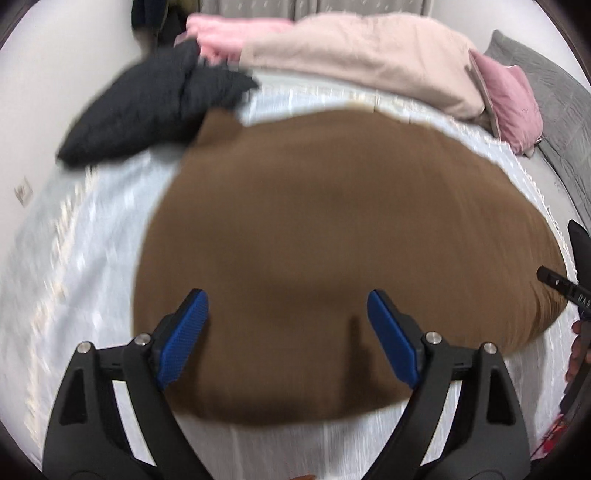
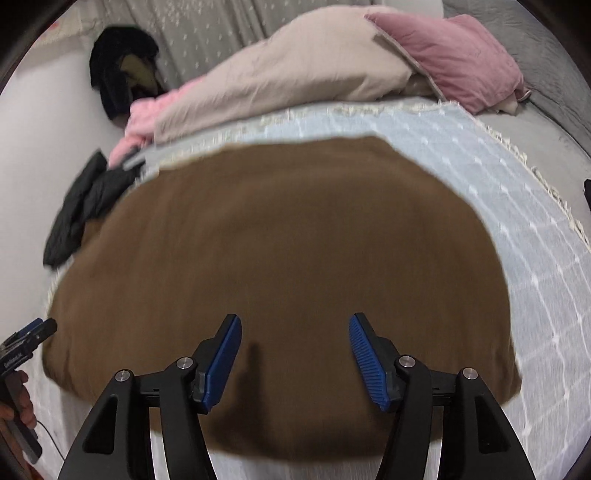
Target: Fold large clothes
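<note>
Left wrist view: left tongs (image 1: 287, 334) spread wide apart above the near part of the brown garment (image 1: 332, 236), nothing between the blue pads (image 1: 183, 338).
Right wrist view: right tongs (image 2: 295, 356) likewise spread apart and empty, over the near edge of the same brown garment (image 2: 288, 258).
Brown garment: lies flat and broad on the pale blue bedspread (image 2: 517, 206), covering the middle of the bed.
Black garment: bunched (image 1: 147, 103) at the far left corner of the brown one, touching its edge.
Far side of bed: beige duvet (image 1: 362, 59) heaped along it, a pink cushion (image 2: 461, 55) at its right end, a pink cloth (image 1: 229, 33) at its left.
Focus: both views blurred; fabric detail unclear.
</note>
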{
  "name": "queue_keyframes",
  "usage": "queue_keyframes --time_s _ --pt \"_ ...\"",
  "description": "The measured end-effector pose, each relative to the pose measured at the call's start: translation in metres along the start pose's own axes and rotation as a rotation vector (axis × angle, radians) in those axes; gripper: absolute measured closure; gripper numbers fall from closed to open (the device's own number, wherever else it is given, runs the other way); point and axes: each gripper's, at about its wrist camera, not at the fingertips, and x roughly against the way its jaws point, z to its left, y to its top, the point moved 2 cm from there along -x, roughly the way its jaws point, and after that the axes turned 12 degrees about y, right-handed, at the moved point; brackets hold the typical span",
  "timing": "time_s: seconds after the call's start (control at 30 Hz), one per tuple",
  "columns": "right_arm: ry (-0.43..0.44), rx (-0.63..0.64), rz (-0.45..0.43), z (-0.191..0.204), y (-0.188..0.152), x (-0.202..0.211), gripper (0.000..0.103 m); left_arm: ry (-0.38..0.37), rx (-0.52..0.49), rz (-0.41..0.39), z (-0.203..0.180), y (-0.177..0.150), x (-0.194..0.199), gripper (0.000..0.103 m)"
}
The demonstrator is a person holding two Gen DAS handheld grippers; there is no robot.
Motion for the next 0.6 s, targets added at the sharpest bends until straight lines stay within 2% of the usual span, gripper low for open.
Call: queue_keyframes --time_s 0.07,0.17,0.3,0.47,0.6 --pt "-0.027 -0.010 0.040 -0.009 -0.017 -0.003 0.041 0.024 0.011 0.048 0.002 -0.013 -0.006 0.015" --pt "-0.022 -0.024 0.017 -0.019 -0.031 0.008 0.041 0.025 0.034 0.043 0.005 -0.024 0.007 0.015" --pt "-0.010 -0.023 -0.021 -0.021 -0.035 0.027 0.040 -0.080 0.123 0.048 0.007 -0.028 0.035 0.015" --pt "-0.006 -0.042 0.024 -0.020 -0.042 0.038 0.039 -0.144 0.277 0.084 0.016 -0.051 0.046 0.013" --pt "-0.005 -0.039 -0.009 -0.017 -0.040 0.053 0.039 -0.159 0.393 0.144 0.028 -0.063 0.038 0.012"
